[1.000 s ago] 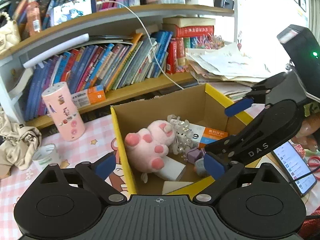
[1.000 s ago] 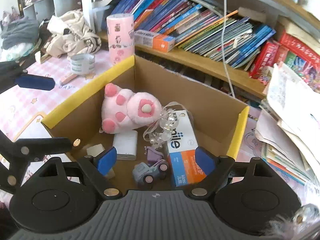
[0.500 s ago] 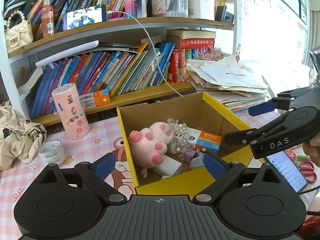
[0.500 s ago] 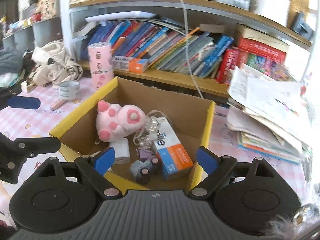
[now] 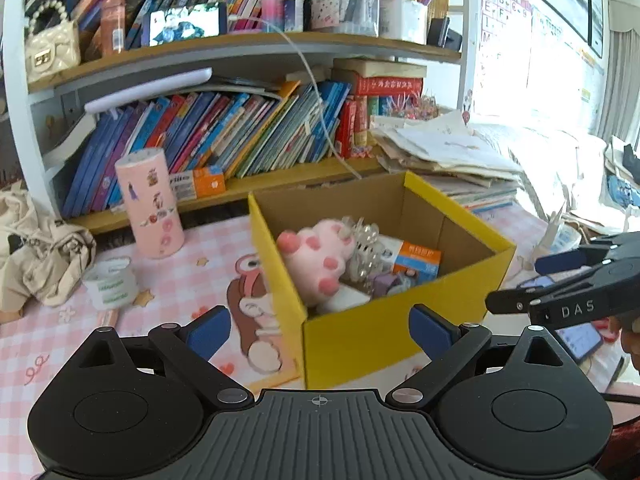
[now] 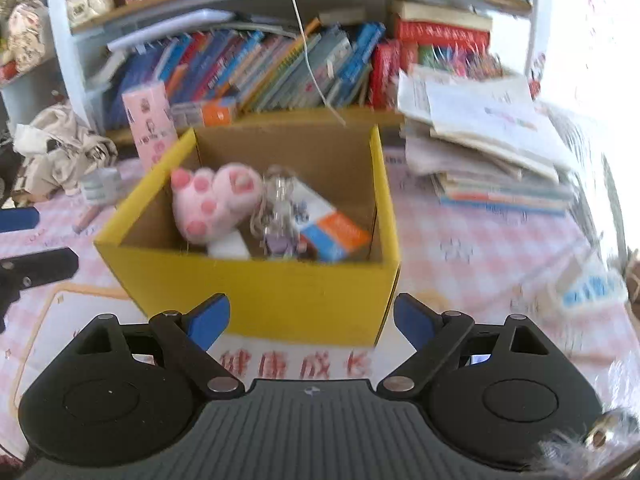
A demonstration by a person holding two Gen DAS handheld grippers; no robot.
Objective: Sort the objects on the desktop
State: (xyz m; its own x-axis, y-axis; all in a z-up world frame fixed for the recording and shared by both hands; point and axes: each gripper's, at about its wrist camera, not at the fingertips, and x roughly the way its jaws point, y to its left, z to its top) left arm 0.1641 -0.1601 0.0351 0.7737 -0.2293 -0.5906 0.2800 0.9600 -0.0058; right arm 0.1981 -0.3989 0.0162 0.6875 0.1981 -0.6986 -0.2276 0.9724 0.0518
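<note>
A yellow cardboard box [image 5: 360,336] [image 6: 280,296] stands on the pink checked desk mat. Inside it lie a pink plush paw [image 5: 316,256] [image 6: 212,200], a white and orange carton [image 5: 416,260] [image 6: 332,232], clear beads [image 5: 364,248], a small purple toy [image 6: 280,246] and a white block [image 6: 230,248]. My left gripper [image 5: 320,330] is open and empty, in front of the box's near corner. My right gripper [image 6: 310,320] is open and empty too, facing the box's front wall; it also shows at the right edge of the left wrist view.
A pink cylinder [image 5: 150,204], a tape roll [image 5: 110,284] and crumpled beige cloth [image 5: 36,252] lie left of the box. Bookshelves [image 5: 240,144] rise behind. A paper stack [image 6: 488,148] sits at the right, and a phone [image 5: 580,338] lies near the right gripper.
Both grippers have drawn back from over the box, so the box now sits farther off with its front wall showing. The right gripper has rolled and slid rightward in the left wrist view.
</note>
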